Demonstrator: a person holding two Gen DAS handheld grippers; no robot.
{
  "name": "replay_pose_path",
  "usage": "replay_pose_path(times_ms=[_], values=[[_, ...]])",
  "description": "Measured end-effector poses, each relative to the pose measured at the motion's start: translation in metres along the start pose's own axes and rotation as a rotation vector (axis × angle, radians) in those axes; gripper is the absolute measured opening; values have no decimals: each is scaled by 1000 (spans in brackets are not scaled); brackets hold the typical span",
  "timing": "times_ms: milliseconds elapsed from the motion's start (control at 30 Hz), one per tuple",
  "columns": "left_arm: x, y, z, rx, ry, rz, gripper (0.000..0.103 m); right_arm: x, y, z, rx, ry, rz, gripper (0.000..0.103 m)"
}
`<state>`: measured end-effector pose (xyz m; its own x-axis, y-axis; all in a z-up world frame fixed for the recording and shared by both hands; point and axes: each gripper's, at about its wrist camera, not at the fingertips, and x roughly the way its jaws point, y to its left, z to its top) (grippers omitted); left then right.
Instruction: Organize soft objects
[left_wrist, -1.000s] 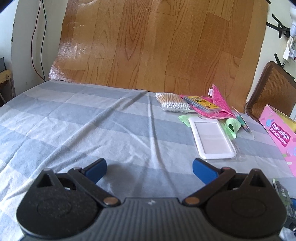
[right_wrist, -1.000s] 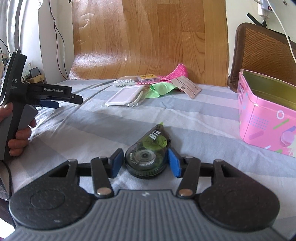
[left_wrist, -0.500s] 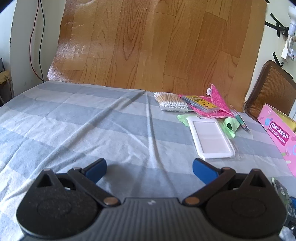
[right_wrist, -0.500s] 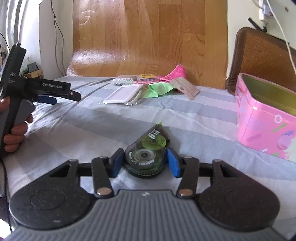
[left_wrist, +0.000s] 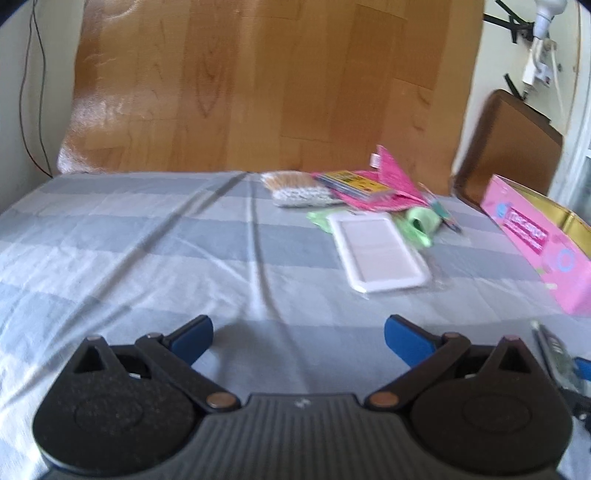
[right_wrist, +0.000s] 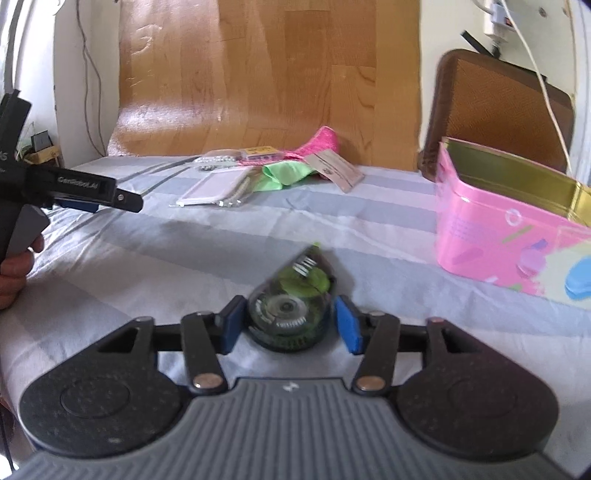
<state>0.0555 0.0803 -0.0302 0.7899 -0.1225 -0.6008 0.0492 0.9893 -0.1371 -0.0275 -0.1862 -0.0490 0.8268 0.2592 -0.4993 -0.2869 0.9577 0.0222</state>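
My right gripper (right_wrist: 290, 325) is shut on a green correction-tape dispenser (right_wrist: 291, 301) and holds it just above the striped cloth. The dispenser's edge shows at the far right of the left wrist view (left_wrist: 556, 356). My left gripper (left_wrist: 297, 338) is open and empty over bare cloth; it shows from the side in the right wrist view (right_wrist: 92, 194). An open pink tin box (right_wrist: 509, 221) stands at the right (left_wrist: 535, 236). A pile lies at the back: cotton swabs (left_wrist: 295, 188), pink pouch (left_wrist: 391, 184), green cloth (left_wrist: 421, 221), white card holder (left_wrist: 376, 251).
A striped blue-grey cloth (left_wrist: 147, 251) covers the table. A wood-pattern backdrop (left_wrist: 258, 85) stands behind it. A brown chair back (right_wrist: 498, 110) is behind the pink box. A paper tag (right_wrist: 334, 171) lies by the pile.
My right gripper has lifted and tilted the tape dispenser slightly and come nearer the pink box. My left gripper has swung a little to the left; the pile and box have shifted in its view.
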Motion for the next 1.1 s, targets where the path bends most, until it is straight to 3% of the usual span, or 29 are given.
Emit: replay_pose_path(times_ms=[100, 233, 400, 467, 533, 633, 867, 1000, 1100], values=[[-6, -10, -3, 8, 16, -36, 101, -10, -4, -7, 1, -3, -1, 61], [-28, -47, -5, 21, 31, -196, 97, -19, -3, -15, -8, -15, 5, 61], [-34, -109, -9, 116, 154, -411, 91, -13, -2, -11, -35, -12, 6, 61], [-30, -130, -10, 136, 188, -451, 82, -7, -2, -8, -43, 0, 15, 60], [-23, -146, -10, 147, 215, -477, 63, -3, -5, -5, -26, 12, 41, 56], [-5, -162, -15, 159, 269, -470, 51, -1, -6, -5, -20, -1, 56, 52], [-10, -179, -9, 155, 227, -490, 51, -32, -14, 6, -36, -192, -16, 52], [-29, -201, 22, 202, 126, -536, 51, -42, -43, 33, -39, -281, -108, 52], [-28, -236, 53, 248, 74, -569, 51, -41, -80, 50, 19, -290, -165, 52]])
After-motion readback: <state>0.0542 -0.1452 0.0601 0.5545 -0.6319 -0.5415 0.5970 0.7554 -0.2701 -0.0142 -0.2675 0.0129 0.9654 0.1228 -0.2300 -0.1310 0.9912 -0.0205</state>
